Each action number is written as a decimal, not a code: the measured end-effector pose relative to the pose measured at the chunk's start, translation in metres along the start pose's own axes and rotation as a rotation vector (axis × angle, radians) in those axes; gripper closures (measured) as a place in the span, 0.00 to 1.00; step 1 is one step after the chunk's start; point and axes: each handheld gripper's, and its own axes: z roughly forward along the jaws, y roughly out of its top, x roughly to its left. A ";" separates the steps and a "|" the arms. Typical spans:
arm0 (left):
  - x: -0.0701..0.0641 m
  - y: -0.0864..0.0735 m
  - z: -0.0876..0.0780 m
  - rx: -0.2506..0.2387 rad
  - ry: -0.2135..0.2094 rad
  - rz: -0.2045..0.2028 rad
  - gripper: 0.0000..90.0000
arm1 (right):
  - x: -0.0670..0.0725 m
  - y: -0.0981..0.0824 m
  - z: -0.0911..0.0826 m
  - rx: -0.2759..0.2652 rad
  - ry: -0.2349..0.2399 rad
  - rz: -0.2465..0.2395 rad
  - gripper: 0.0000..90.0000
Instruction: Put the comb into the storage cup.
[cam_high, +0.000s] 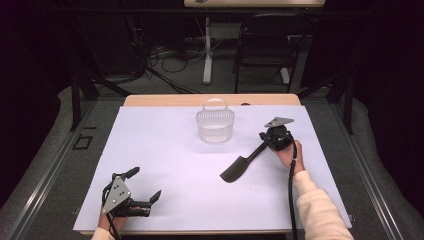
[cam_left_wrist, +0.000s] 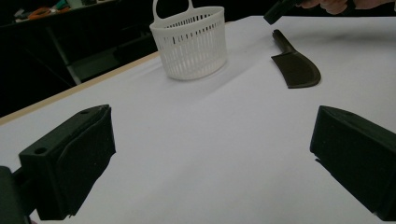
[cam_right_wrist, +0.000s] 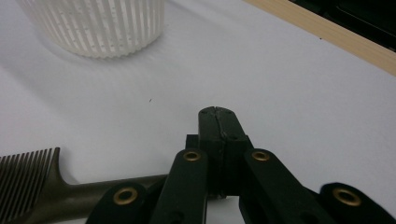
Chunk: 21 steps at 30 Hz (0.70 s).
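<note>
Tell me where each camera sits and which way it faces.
High view: above the near edge, looking forward and down on the table; a sleeve, left tool, right tool show.
Left gripper view: on left tool, facing basket and comb; open jaws show.
Right gripper view: on right tool, low along comb handle; shut jaws show.
All share basket and comb.

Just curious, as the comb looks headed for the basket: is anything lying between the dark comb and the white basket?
No. In the high view, bare white table cover separates the comb from the basket.
</note>
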 end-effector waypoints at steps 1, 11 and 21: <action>0.000 0.000 0.000 0.001 0.000 0.000 0.00 | 0.000 0.000 0.001 0.011 -0.007 -0.011 1.00; 0.000 0.000 0.002 0.003 -0.006 -0.008 0.00 | 0.001 0.000 0.013 0.063 -0.033 -0.042 1.00; 0.000 0.000 0.002 0.002 -0.006 -0.005 0.00 | 0.003 -0.002 0.020 0.102 -0.028 -0.054 1.00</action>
